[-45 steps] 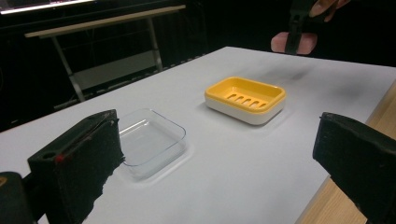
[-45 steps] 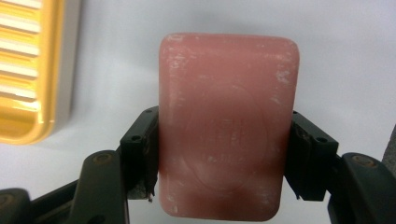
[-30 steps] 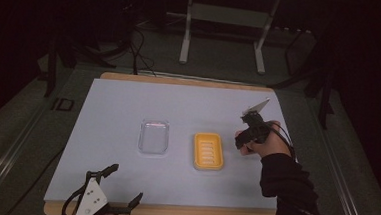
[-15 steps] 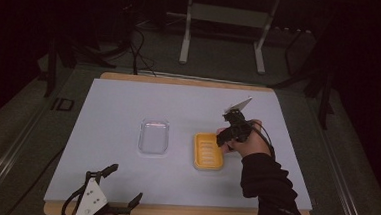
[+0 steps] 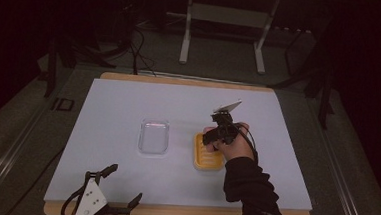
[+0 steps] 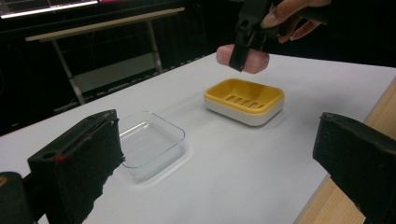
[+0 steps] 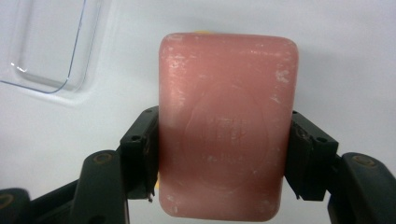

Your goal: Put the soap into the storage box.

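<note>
My right claw (image 5: pixel 216 135) has swung in from the table's right side and now hangs over the yellow soap dish (image 6: pixel 244 100), clamped on the pink soap bar (image 7: pixel 228 126); lowering it in looks next, while my left claw (image 5: pixel 104 195) lies parted by the near edge

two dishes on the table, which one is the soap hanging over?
The yellow soap dish, on the person's right. The right gripper holds the pink soap just above it. The clear dish sits apart, with nothing in it.
</note>
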The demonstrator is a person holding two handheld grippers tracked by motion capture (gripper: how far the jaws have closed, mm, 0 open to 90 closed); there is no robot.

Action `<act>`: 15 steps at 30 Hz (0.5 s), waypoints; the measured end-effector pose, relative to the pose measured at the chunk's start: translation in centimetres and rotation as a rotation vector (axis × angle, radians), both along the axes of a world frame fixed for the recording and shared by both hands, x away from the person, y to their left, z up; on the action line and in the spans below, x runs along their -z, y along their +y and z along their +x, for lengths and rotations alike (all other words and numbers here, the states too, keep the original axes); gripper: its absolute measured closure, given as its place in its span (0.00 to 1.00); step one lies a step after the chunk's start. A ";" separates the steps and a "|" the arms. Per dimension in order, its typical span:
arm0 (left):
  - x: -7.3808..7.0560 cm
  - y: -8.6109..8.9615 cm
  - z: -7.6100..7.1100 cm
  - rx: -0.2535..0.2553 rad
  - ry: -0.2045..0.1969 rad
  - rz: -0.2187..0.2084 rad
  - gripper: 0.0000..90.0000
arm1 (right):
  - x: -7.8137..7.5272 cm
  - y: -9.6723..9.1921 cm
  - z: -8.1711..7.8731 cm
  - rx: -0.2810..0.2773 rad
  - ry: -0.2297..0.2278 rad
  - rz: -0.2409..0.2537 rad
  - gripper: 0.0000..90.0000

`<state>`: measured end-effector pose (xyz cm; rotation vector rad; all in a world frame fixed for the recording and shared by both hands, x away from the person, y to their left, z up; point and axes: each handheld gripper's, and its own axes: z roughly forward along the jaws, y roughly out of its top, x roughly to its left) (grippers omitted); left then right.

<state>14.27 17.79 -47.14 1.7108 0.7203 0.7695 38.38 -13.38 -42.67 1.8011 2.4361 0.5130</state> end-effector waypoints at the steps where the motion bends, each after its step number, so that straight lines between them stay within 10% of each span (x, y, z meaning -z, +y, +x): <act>1: 0.0 0.0 0.0 -0.001 0.000 0.000 0.02 | 0.5 0.4 -0.2 0.020 -0.010 0.004 0.41; 15: 0.0 -0.1 -0.1 -0.003 -0.005 0.004 0.02 | 3.6 0.8 -0.8 0.096 -0.006 0.021 0.41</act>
